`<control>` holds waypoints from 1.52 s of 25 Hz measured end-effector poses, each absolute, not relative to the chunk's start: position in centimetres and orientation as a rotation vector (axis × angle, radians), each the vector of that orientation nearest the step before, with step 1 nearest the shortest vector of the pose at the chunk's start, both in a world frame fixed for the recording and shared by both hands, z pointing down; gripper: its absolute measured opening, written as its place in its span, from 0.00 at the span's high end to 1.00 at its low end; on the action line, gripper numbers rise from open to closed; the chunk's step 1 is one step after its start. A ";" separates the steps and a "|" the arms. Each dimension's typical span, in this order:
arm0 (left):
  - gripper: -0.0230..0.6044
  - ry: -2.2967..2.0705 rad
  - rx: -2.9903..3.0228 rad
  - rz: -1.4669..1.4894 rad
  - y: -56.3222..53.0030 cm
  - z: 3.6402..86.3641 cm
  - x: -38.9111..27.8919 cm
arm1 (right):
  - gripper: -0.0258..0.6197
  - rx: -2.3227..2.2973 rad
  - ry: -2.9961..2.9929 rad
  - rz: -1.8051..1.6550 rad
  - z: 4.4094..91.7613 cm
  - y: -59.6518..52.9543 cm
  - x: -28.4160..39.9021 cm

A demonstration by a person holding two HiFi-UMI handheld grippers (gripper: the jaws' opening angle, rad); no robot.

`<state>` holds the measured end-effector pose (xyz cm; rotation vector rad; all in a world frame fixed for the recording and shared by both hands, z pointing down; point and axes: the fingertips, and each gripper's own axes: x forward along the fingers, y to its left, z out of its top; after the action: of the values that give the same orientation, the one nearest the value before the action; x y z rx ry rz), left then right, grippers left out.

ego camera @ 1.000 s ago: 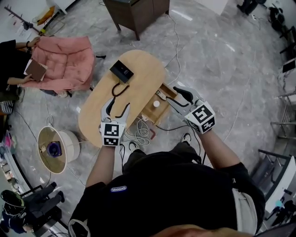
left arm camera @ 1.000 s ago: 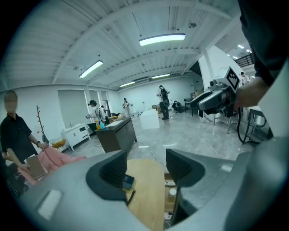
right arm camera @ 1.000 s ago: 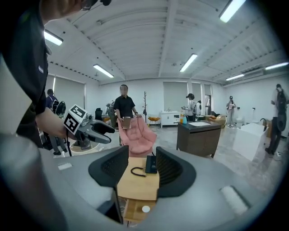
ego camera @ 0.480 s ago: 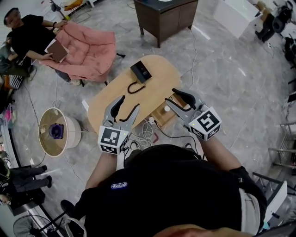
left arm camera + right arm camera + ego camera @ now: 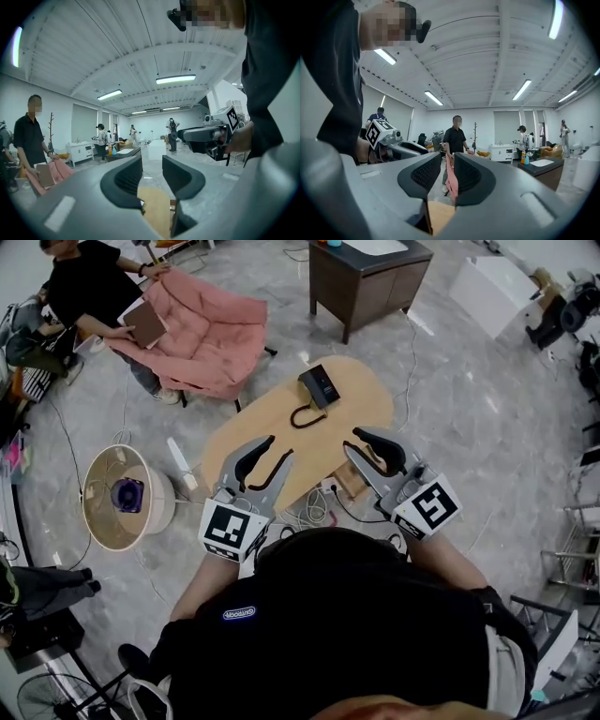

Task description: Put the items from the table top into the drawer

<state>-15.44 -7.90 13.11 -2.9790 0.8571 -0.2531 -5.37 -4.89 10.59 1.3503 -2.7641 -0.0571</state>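
Grippers both up over the near end of the bench (image 5: 361, 399), and you point them roughly level, away from your body. Your left gripper (image 5: 279, 447) has its fingers apart with a clear gap; nothing sits between them, only bench and floor show through. Your right gripper (image 5: 352, 439) has just been closing its fingers. They now stand a narrow gap apart, not touching, and hold nothing. Task items lie on the bench top: a black box (image 5: 321, 383) at the far end and a black curved cord (image 5: 306, 418) just beside it on your side, neither touched by any fingers. The drawer (image 5: 353, 482) is at the bench's right edge, mostly hidden under your right gripper, and you can't tell what is in it. White cables (image 5: 314, 509) lie tangled on the floor by the bench's near end. A pink chair (image 5: 211, 338) stands beyond with a seated person (image 5: 84, 287), and a dark cabinet (image 5: 366, 277) is further back
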 end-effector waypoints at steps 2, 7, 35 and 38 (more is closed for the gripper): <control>0.77 0.839 -2.984 -0.249 -8.4 12.7 -17.8 | 0.80 1.413 -2.762 -0.071 9.8 -5.2 -7.7; 0.96 0.809 -2.997 -0.266 -9.8 11.3 -21.2 | 0.91 1.509 -2.778 -0.091 7.2 -5.9 -11.0; 0.96 0.857 -2.943 -0.251 -13.1 9.6 -17.0 | 0.91 1.520 -2.758 -0.092 6.6 -8.7 -5.9; 0.96 0.866 -2.945 -0.272 -12.9 9.9 -17.4 | 0.91 1.522 -2.760 -0.088 6.7 -8.7 -6.0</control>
<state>-17.42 -12.89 9.89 -2.9453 0.8655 -0.2722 -5.98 -8.66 6.71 1.5223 -2.7604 -0.0884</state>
